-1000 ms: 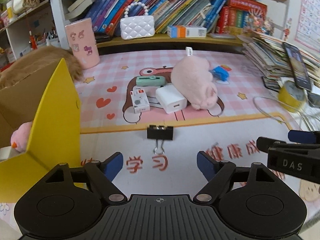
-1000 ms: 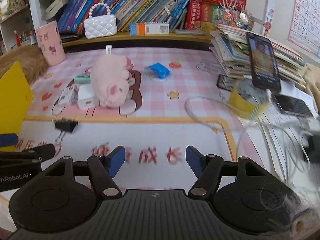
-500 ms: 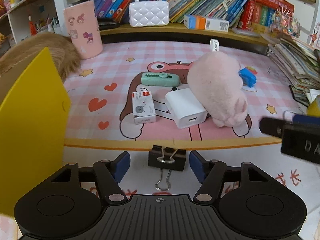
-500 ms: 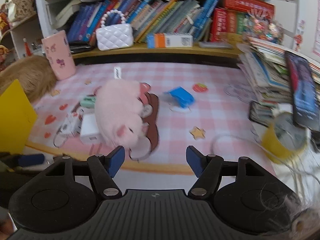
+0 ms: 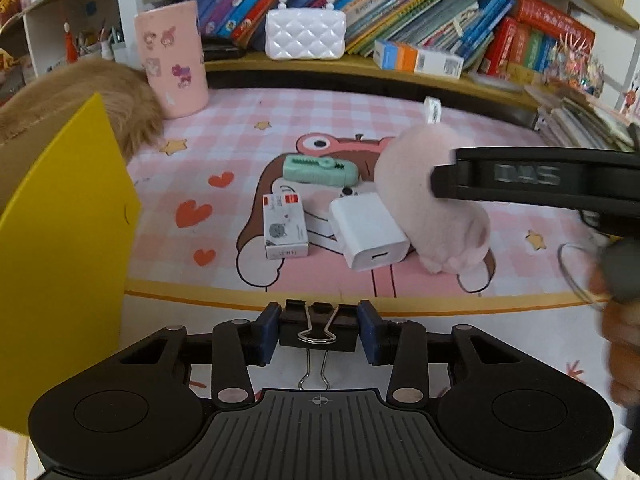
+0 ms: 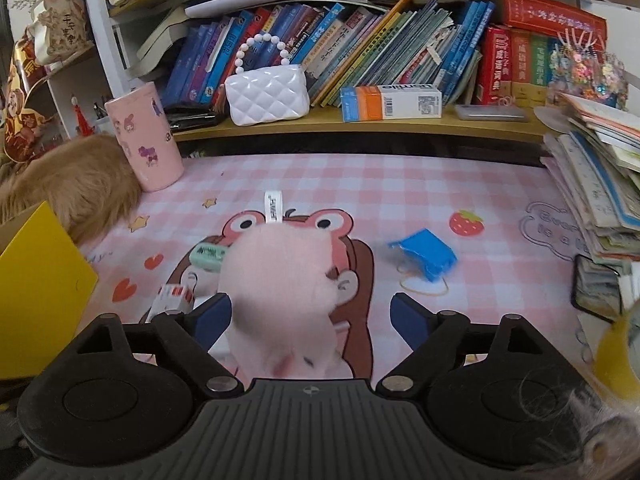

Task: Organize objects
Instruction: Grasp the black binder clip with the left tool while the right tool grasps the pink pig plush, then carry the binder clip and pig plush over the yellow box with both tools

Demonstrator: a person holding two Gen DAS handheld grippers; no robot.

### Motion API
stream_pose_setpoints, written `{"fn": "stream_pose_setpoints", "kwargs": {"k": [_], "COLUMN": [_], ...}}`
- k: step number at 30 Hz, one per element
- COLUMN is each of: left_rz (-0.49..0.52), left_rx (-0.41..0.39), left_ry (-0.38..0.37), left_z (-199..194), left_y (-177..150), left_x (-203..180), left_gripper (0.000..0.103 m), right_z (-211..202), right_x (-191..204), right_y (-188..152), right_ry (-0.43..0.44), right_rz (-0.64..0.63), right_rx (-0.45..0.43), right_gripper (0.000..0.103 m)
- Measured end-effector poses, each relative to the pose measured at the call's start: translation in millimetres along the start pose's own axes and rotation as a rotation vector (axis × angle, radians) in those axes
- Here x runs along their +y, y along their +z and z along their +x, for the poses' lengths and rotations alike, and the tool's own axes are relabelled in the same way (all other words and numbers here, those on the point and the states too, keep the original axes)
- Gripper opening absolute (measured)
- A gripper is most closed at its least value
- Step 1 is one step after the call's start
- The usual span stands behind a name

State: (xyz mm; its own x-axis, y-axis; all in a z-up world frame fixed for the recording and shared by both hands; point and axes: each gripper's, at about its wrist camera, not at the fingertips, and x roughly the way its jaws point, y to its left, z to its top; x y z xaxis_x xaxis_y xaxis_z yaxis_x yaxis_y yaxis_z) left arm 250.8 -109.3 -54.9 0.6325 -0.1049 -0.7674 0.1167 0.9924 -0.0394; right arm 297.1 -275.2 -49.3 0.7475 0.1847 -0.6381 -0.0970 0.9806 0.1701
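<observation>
A black binder clip (image 5: 318, 330) lies on the desk mat's near white strip. My left gripper (image 5: 318, 332) is closing on it, and both blue pads (image 5: 269, 332) touch the clip's sides. A pink plush toy (image 6: 280, 280) lies on the mat's cartoon print. My right gripper (image 6: 312, 318) straddles the plush while its jaws are opening; the pads stand clear of the fabric. In the left wrist view the right tool's black housing (image 5: 540, 178) hangs over the plush (image 5: 436, 216).
Left of the plush lie a white charger (image 5: 370, 232), a small white box (image 5: 285, 226) and a green gadget (image 5: 320, 170). A blue clip (image 6: 426, 254) lies to its right. A yellow box flap (image 5: 60, 260) stands left; stacked books (image 6: 600, 184) right.
My left gripper moved forward to the binder clip and narrowed until its pads met it. My right gripper swung left over the pink plush and its jaws widened.
</observation>
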Motion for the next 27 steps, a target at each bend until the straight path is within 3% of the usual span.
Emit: {"fn": "stream_pose_setpoints", "kwargs": {"k": [6, 8, 10, 14, 27], "left_rz": [-0.038, -0.045, -0.050, -0.066, -0.057], "left_rx": [-0.013, -0.014, -0.015, -0.028, -0.058], "left_ry": [-0.019, -0.021, -0.019, -0.017, -0.013], "left_z": [-21.9, -27.8, -32.5, -41.8, -68.4], "left_y": [-0.5, -2.4, -4.2, -6.7, -23.4], "left_x": [5.1, 6.4, 8.0, 11.5, 20.1], "left_gripper": [0.039, 0.039, 0.039, 0.039, 0.039], "right_z": [18.9, 24.6, 29.2, 25.9, -37.5], "right_x": [4.2, 6.5, 7.5, 10.1, 22.1], "right_y": [8.1, 8.4, 8.0, 8.8, -13.4], "right_ry": [0.042, 0.057, 0.083, 0.090, 0.041], "right_rz": [-0.004, -0.011, -0.010, -0.024, -0.059], "right_rx": [0.004, 0.015, 0.027, 0.026, 0.003], "right_gripper": [0.086, 0.080, 0.065, 0.057, 0.057]}}
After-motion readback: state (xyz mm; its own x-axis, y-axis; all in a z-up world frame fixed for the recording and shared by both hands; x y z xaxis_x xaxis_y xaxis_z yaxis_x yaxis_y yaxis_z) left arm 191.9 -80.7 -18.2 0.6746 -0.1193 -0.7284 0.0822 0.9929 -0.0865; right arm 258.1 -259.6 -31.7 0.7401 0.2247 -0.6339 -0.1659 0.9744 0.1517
